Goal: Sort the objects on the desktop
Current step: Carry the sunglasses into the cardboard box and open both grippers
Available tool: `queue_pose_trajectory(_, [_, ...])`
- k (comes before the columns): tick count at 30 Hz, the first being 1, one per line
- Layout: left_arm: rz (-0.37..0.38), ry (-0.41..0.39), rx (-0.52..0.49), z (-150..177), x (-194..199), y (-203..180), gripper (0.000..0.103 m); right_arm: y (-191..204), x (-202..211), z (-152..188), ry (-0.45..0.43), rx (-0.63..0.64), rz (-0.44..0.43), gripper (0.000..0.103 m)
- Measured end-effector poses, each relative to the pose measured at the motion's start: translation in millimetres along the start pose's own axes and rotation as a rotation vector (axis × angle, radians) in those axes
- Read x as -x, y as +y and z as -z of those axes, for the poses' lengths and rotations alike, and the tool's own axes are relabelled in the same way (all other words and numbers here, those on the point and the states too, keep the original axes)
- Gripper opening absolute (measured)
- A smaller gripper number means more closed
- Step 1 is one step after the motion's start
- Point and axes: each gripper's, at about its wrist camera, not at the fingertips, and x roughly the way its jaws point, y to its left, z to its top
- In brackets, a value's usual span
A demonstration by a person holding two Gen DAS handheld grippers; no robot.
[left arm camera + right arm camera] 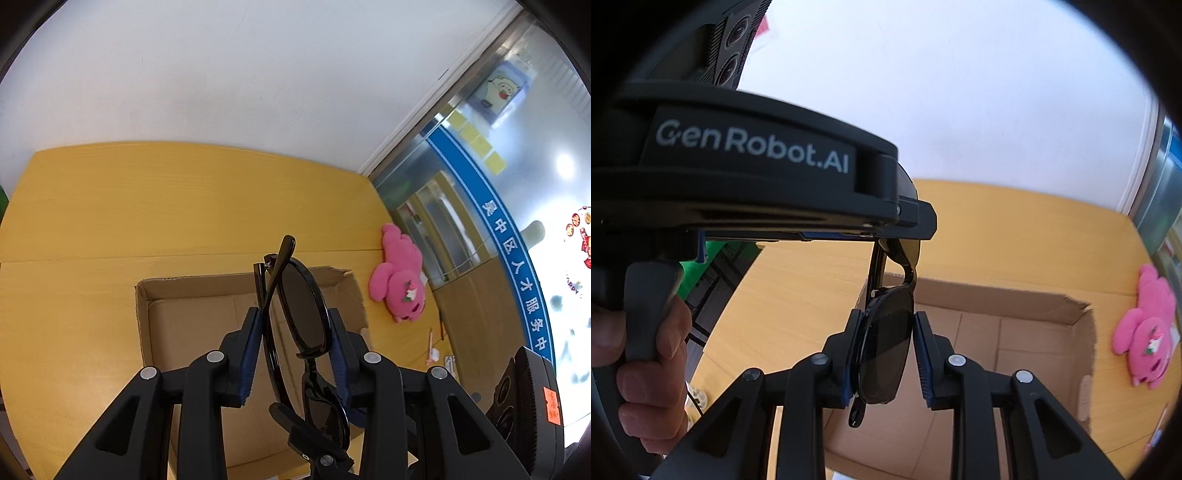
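Note:
A pair of black sunglasses (306, 306) with folded arms hangs above an open cardboard box (192, 286) on a yellow table (147, 206). My left gripper (295, 325) is shut on one lens end, its blue pads pressing either side. In the right wrist view my right gripper (886, 321) is shut on the other lens of the sunglasses (886, 343), over the box (997, 299). The left gripper's body (753, 147), held by a hand (653, 350), fills the upper left there and pinches the frame's top. I see nothing inside the box.
A pink plush toy (400, 273) lies on the table to the right of the box, also the plush toy (1145, 332) at the right edge. A glass partition with a blue band (517, 266) rises behind it. Small items (436, 350) lie by the table's right edge.

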Motion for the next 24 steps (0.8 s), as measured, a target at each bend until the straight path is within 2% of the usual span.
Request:
queue_pose_trajectory(6, [-0.002, 0.097, 0.04, 2, -57, 54, 0.036, -6, -72, 8, 0.1, -0.062, -0.025, 0.026])
queue_pose_trajectory(13, [-0.033, 0.208, 0.102, 20, -117, 113, 0.036, -6, -158, 38, 0.228, -0.119, -0.069, 0.026])
queue_pose_trajectory(19, [-0.031, 0.269, 0.128, 29, -161, 145, 0.037, -12, -215, 57, 0.285, -0.163, -0.082, 0.026])
queue_pose_trajectory(24, [-0.035, 0.295, 0.162, 36, -184, 164, 0.037, -20, -243, 64, 0.302, -0.189, -0.079, 0.026])
